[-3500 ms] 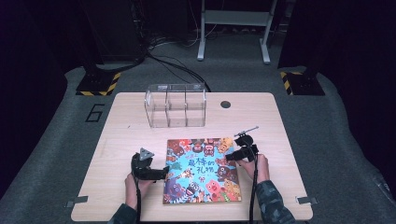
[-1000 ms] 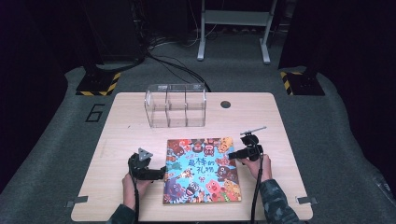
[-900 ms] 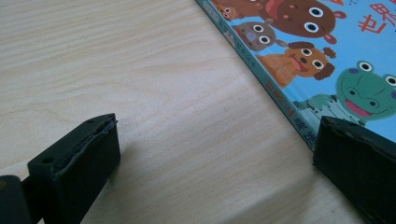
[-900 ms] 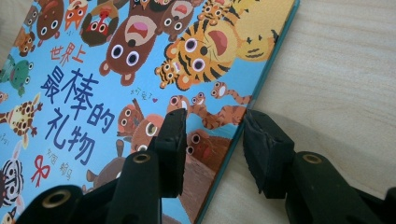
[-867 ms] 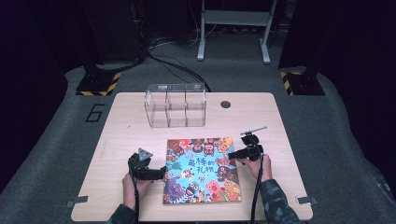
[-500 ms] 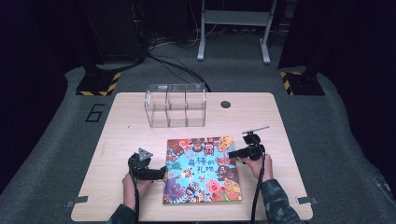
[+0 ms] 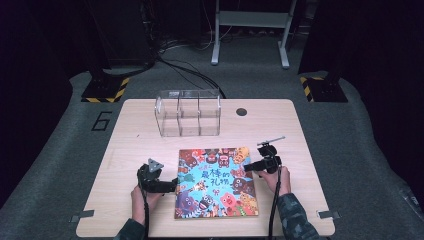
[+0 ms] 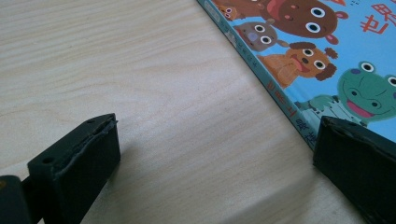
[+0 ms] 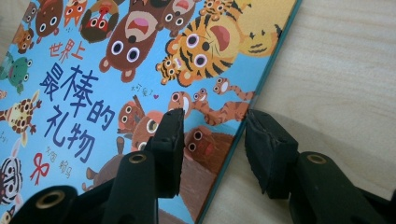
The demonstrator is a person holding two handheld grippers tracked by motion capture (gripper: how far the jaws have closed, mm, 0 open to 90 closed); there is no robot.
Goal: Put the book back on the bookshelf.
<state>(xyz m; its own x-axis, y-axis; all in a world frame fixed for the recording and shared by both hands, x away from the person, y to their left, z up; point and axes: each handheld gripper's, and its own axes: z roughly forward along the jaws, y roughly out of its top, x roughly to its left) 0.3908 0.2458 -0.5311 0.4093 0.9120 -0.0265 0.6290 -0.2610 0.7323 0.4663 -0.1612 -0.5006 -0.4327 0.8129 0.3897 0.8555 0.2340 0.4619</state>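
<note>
At book (image 7: pixel 216 182) edges: both grippers level.

Bare table (image 7: pixel 135 150) left and right of book (image 7: pixel 215 182); clear organizer (image 7: pixel 188 113) blocks far side beyond book.

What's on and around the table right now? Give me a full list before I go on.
Colourful hardcover picture book: one, blue cover with cartoon animals, flat at the table's near middle.
Clear plastic three-compartment organiser: one, transparent, far side of the table.
Light wooden table: one, pale wood, with a dark round hole at its far edge.
Black cables: several, on the grey floor beyond.
Left tongs: black, open, at the book's spine edge.
Right tongs: black, jaws just been opening, astride the book's opposite edge.
</note>
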